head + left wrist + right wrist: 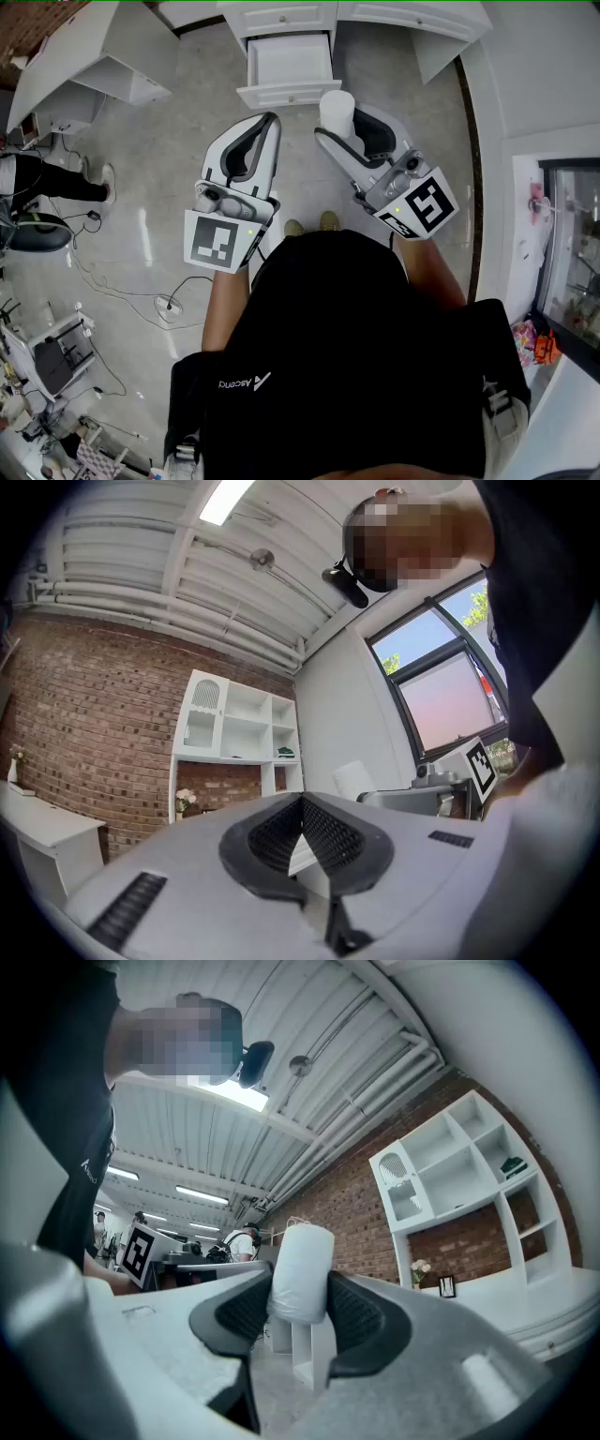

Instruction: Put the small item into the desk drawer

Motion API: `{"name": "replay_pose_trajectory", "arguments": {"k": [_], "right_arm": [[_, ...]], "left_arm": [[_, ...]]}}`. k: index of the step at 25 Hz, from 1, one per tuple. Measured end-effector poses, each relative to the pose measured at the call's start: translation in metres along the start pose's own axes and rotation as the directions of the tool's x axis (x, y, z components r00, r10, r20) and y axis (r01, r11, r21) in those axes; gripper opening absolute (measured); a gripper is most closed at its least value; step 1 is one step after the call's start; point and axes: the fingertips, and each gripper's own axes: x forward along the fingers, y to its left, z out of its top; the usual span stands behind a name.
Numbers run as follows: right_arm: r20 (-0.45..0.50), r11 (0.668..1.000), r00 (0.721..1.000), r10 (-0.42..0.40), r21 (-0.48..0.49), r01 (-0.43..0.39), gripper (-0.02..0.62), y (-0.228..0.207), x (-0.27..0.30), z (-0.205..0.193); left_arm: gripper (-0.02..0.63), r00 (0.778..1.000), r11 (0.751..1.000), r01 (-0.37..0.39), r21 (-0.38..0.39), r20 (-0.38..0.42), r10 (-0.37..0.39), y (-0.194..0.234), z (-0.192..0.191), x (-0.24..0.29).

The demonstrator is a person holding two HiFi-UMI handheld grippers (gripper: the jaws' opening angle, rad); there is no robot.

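Observation:
The small item is a white cylinder [337,110], upright between the pads of my right gripper [339,124], which is shut on it. In the right gripper view the cylinder [302,1251] stands out above the right gripper [298,1288], with the dark pads pressed on its sides. The white desk's drawer [289,58] is pulled open just ahead of the item and looks empty. My left gripper [273,118] hovers beside it to the left, its tips together and nothing held. The left gripper view shows that gripper [302,799] with its pads meeting at the tip.
The white desk [281,17] runs along the far edge, with another white desk [94,75] at the upper left. Cables [122,281] lie on the grey floor at left, near a person [47,178]. A glass cabinet [572,253] stands at right. White shelves [469,1176] line a brick wall.

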Motion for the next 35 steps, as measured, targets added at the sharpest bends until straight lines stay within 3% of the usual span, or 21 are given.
{"name": "replay_pose_trajectory", "arguments": {"k": [7,21,35], "right_arm": [[0.006,0.999,1.0,-0.004,0.044,0.003,0.183,-0.01,-0.006,-0.003],[-0.014,0.998,0.998,0.053,0.029,-0.053,0.182,-0.056,-0.024,-0.01],[-0.056,0.998,0.997,0.055,0.004,-0.055,0.182,-0.103,0.034,-0.039]], "left_arm": [[-0.002,1.0,1.0,-0.011,-0.001,-0.014,0.011,-0.002,-0.006,0.004],[-0.002,0.995,0.995,-0.092,0.023,-0.033,0.093,-0.007,-0.02,0.041],[-0.002,0.995,0.996,-0.091,0.012,-0.033,0.091,0.062,-0.045,0.084]]}}
